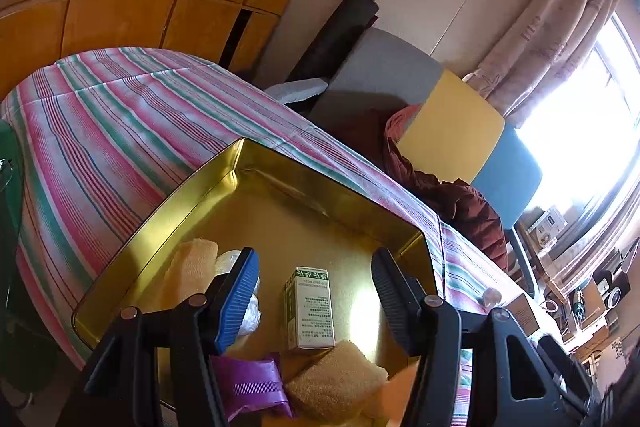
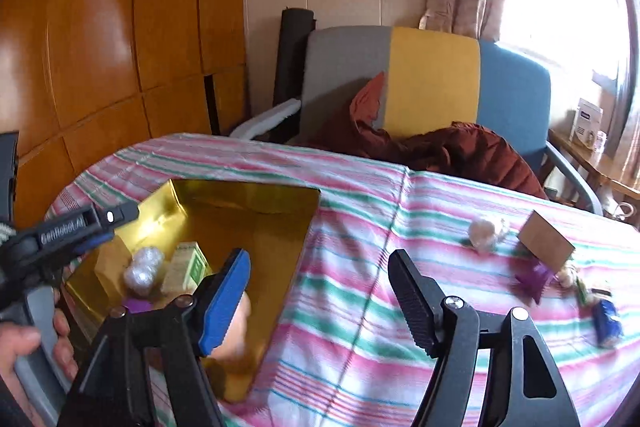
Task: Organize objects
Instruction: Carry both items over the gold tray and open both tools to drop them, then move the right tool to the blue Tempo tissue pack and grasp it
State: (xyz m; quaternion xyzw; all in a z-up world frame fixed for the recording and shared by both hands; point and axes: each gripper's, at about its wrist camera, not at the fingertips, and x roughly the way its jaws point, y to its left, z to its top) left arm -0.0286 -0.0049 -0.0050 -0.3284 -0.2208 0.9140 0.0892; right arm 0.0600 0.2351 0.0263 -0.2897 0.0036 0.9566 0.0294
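A shallow gold tin [image 1: 256,163] is sitting on the striped tablecloth [image 1: 100,131], and most of the sorted things are lying inside it. In the left wrist view the left gripper [image 1: 316,291] is hanging over the tin with its jaws standing apart and nothing pressed between them; a small white and green box [image 1: 309,311] is lying flat on the tin's floor below the gap. Beside that box a tan sponge [image 1: 336,379] is resting at the near edge, touching a purple packet [image 1: 250,387], while a folded beige cloth [image 1: 192,267] and a crinkly clear-wrapped lump [image 1: 250,311] are sitting by the left wall of the tin. In the right wrist view the right gripper [image 2: 320,291] is hovering over the tablecloth just beside the tin's right wall, its jaws opening and holding nothing; a blurred pale orange thing [image 2: 236,331] is showing inside the tin behind the blue finger [image 2: 224,299], and what it is I cannot tell. A hand [image 2: 32,347] is gripping the left tool's handle at the left edge. Outside the tin, things are still waiting on the cloth to the right: a pale wrapped ball [image 2: 484,231], a brown cardboard box [image 2: 546,243], a purple wrapper [image 2: 534,281] and a blue wrapped piece [image 2: 608,319]. A chair [image 2: 432,75] with a dark red jacket [image 2: 460,151] is standing behind the table.
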